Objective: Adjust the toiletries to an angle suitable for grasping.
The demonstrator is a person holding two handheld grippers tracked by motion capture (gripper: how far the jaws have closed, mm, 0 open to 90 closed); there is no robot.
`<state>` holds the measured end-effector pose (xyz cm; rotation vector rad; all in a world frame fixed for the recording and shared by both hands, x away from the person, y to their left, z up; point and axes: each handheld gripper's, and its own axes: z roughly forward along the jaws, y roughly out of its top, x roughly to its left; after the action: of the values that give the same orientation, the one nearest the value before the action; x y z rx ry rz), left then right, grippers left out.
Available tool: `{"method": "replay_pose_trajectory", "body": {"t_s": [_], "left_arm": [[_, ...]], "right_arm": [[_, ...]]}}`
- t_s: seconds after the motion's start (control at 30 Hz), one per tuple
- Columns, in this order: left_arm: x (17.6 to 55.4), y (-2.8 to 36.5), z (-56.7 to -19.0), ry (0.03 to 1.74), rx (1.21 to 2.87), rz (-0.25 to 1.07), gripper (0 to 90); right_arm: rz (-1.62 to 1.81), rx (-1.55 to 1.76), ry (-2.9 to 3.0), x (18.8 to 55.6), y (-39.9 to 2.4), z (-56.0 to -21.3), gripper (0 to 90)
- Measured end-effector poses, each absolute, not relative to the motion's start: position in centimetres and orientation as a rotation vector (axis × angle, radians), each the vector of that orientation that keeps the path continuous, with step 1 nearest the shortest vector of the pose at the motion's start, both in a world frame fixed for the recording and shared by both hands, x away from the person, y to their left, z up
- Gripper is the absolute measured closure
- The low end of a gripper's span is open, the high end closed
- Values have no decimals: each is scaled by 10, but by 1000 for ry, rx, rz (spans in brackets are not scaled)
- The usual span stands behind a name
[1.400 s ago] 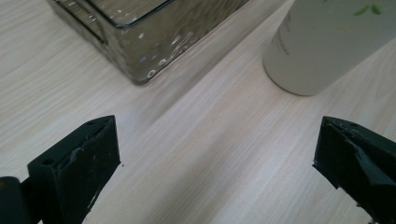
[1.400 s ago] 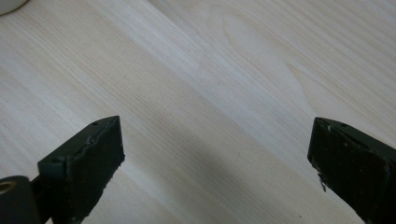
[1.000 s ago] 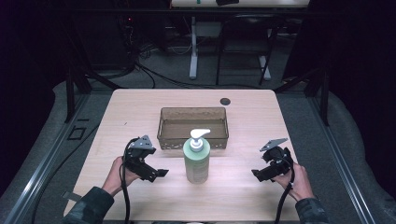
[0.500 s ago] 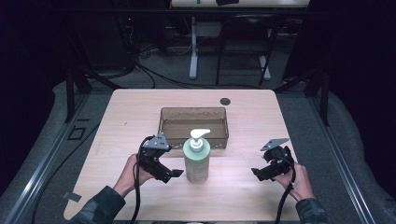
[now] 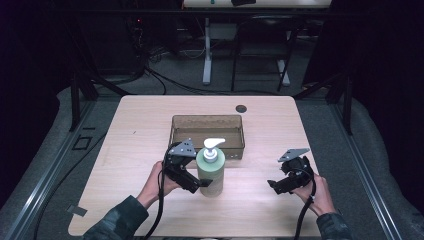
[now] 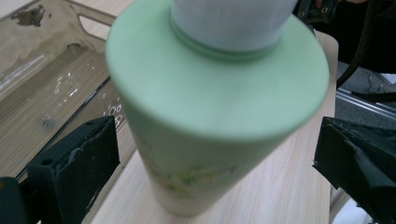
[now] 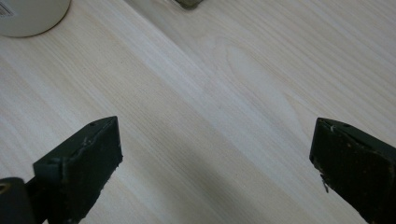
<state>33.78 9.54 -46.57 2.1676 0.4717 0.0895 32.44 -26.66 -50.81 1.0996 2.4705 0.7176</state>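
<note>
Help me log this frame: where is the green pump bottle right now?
The green pump bottle stands upright near the table's middle in the high view, just in front of the brown tray, between the open jaws of the left gripper.

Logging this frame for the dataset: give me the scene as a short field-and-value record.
surface: light wooden table
main object: green pump bottle, upright, white pump head
bin: brown see-through bin behind the bottle, looks empty
left gripper: open, jaws either side of the bottle, no contact visible
right gripper: open, over bare table, holding nothing
other: small dark round thing near the far edge
</note>
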Motion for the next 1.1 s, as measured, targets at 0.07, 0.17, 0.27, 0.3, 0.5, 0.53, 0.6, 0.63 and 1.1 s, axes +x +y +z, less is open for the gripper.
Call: {"method": "replay_pose_trajectory", "body": {"t_s": [0.07,0.17,0.27,0.3,0.5,0.53,0.6,0.63,1.1], "left_arm": [[340,90,-466,475,2146,91,0],[341,86,-467,473,2137,101,0],[341,84,-467,489,2119,116,5],[341,83,-467,486,2110,117,31],[340,85,-465,487,2089,155,104],[339,85,-466,487,2086,157,105],[339,85,-466,487,2082,159,107],[339,85,-466,484,2083,161,108],[343,97,-466,500,2084,175,115]], "right_arm": [[721,1111,2469,324,-267,-508,18],[727,1119,2466,324,-268,-508,19],[725,1118,2462,323,-269,-508,20],[721,1119,2462,323,-270,-508,21],[721,1132,2465,323,-271,-509,50],[721,1133,2463,323,-271,-509,48],[721,1135,2464,323,-272,-509,46],[722,1135,2464,323,-272,-509,45],[711,1144,2467,326,-272,-511,39]]}}
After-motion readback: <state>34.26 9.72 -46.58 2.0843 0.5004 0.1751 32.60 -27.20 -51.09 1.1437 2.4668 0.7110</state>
